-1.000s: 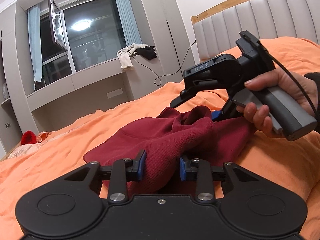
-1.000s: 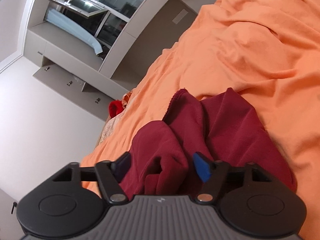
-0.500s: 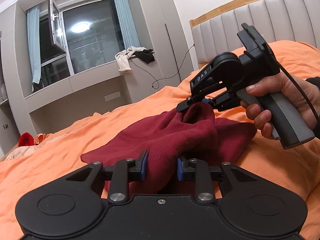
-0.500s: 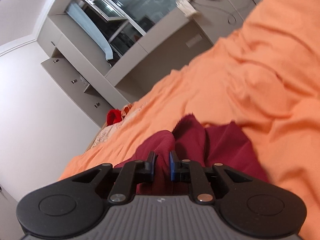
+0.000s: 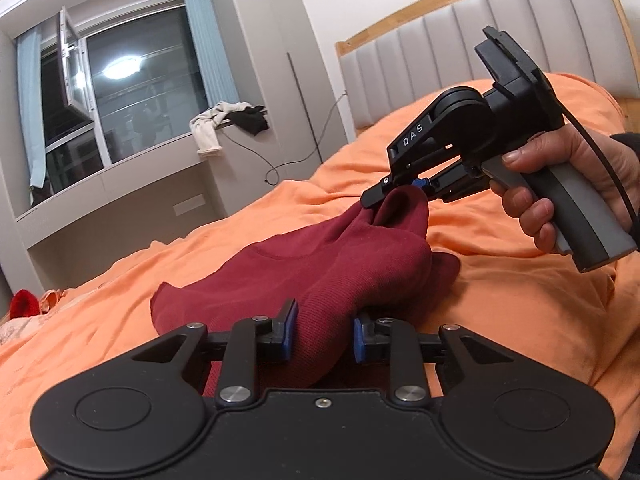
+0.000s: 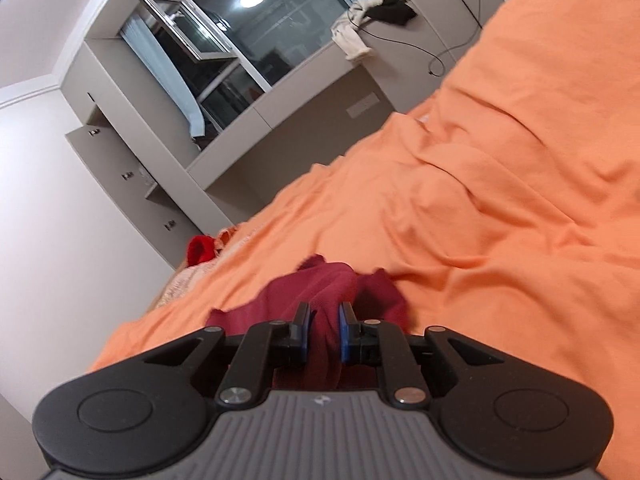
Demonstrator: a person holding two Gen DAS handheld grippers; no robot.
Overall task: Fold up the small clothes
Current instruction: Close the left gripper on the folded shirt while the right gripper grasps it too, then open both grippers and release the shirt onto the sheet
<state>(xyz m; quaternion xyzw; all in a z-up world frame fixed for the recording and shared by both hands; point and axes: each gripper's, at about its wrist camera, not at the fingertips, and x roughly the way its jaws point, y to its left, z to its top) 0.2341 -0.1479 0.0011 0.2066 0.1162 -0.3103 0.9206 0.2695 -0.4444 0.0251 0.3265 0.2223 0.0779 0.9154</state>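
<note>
A dark red knit garment (image 5: 320,264) lies bunched on the orange bedsheet (image 5: 500,300). My left gripper (image 5: 322,334) is shut on its near edge, the blue pads pressing a thick fold. In the left wrist view my right gripper (image 5: 394,192), held by a hand (image 5: 560,184), pinches the garment's far corner and holds it lifted off the sheet. The right wrist view shows the same garment (image 6: 320,292) squeezed between the blue pads of my right gripper (image 6: 324,334). The garment's underside is hidden.
A padded grey headboard (image 5: 480,52) stands at the back right. A window ledge (image 5: 132,176) carries white and black clothes (image 5: 228,124) and a cable. A small red item (image 5: 24,303) lies at the bed's far left edge. Orange sheet spreads all around.
My right gripper closed on the garment's far corner and lifted it up and back towards the headboard. My left gripper kept its hold and shifted slightly; the cloth now stretches between the two.
</note>
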